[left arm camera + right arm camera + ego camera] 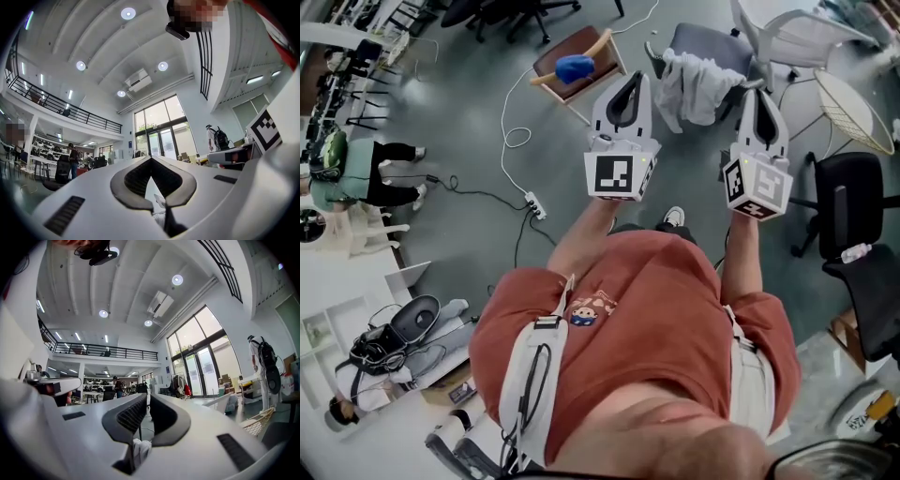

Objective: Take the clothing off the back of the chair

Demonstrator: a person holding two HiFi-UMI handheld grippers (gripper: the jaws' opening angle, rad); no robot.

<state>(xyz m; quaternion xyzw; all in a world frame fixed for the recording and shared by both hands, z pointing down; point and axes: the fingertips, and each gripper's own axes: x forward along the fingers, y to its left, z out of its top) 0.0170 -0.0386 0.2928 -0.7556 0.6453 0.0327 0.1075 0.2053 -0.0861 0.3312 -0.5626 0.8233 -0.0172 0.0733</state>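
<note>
In the head view a light grey garment (698, 86) hangs over the back of a grey chair (710, 44), straight ahead of me on the floor. My left gripper (630, 79) is held out just left of the garment, short of it, with its jaws together and nothing between them. My right gripper (759, 96) is held out at the garment's right edge, also shut and empty. In the left gripper view the left gripper (151, 158) points across the hall toward glass doors. The right gripper (147, 395) points the same way in its own view.
A wooden chair (581, 56) with a blue bundle (574, 67) stands left of the grey chair. A white cable and a power strip (534, 205) lie on the floor. A black office chair (853, 216) and a wire basket (853, 108) are at the right. A seated person (352, 169) is far left.
</note>
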